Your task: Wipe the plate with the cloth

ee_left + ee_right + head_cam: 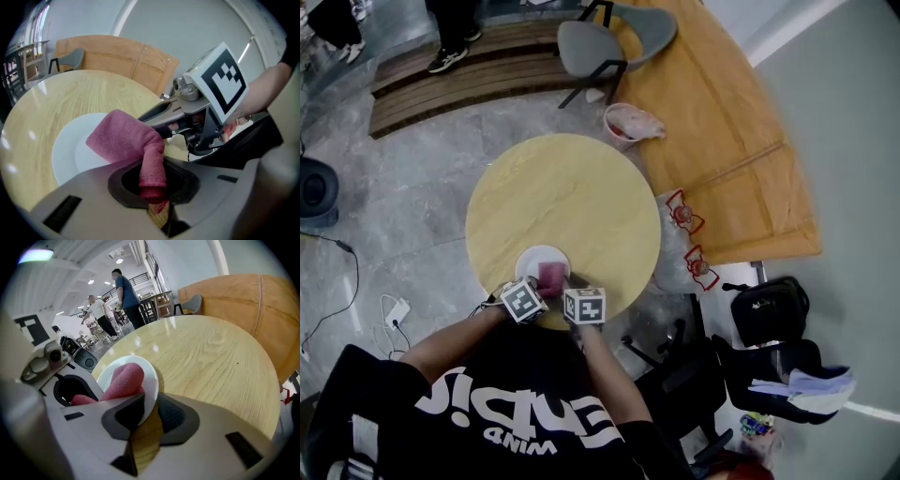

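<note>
Round table (581, 178), near edge: your right gripper (149, 411) clamps the plate (151, 380) rim, steadying it; your left gripper (152, 185) pinches the cloth (122, 138) lying on it, ready to wipe.

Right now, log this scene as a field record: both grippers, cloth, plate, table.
left gripper: shut on the pink cloth
right gripper: shut on the near rim of the plate
pink cloth: bunched, lying on the plate
plate: white, near the table's edge closest to the person
table: round, light wood
</note>
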The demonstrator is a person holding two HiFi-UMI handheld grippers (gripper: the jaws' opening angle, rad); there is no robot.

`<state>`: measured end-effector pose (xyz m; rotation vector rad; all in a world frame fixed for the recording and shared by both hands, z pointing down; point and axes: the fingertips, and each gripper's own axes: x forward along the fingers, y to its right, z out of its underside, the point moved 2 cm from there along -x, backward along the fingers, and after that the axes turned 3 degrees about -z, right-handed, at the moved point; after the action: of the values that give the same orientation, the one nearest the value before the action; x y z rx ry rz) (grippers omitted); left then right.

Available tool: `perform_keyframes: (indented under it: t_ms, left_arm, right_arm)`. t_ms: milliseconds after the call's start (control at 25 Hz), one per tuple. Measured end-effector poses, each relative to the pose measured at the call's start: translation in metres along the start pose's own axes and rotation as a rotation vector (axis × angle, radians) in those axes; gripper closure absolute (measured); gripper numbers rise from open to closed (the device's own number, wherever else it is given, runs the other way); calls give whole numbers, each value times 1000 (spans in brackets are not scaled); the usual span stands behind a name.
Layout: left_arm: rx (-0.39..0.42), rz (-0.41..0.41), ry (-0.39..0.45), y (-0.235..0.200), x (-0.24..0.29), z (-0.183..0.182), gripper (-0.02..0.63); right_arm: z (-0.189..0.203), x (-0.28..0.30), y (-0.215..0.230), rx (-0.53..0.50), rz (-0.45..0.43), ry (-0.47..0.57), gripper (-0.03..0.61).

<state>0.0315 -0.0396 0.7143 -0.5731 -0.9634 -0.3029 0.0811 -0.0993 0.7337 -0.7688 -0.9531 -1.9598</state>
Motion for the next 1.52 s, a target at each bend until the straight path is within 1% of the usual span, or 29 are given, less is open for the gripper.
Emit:
perform_keyframes:
  t_ms: [80, 240, 400, 520, 640, 800, 920, 1000, 1520]
  left_arm:
    - [-3, 9, 15, 2, -7, -4, 563]
    - [16, -4, 22, 0, -9, -6, 563]
    - [-17, -41, -5, -11, -10, 4, 563]
    - [-46, -55, 27, -17, -15, 0, 563]
    - [-91, -72, 19, -25, -18, 7, 563]
    - [-108, -90, 31, -35, -27, 8, 562]
    - [-135, -86, 47, -38, -31, 11, 563]
    - [-142, -79, 62, -39, -33, 12, 562]
    - [-164, -117, 71, -55, -49, 15, 561]
  right_arm:
    - [0, 0, 0, 3, -5, 2, 472]
    - [1, 0, 2, 9, -11, 10, 472]
    - [1, 0, 1, 10, -24, 9, 471]
    - [1, -1, 1, 14, -34, 15, 471]
    - [0, -2, 1, 15, -37, 16, 471]
    - [1, -2, 2, 14, -43, 15, 471]
    - [1, -3, 2, 12, -45, 15, 471]
    - [1, -3, 2, 11, -46, 15, 471]
    - [0, -1, 1, 12, -50, 19, 471]
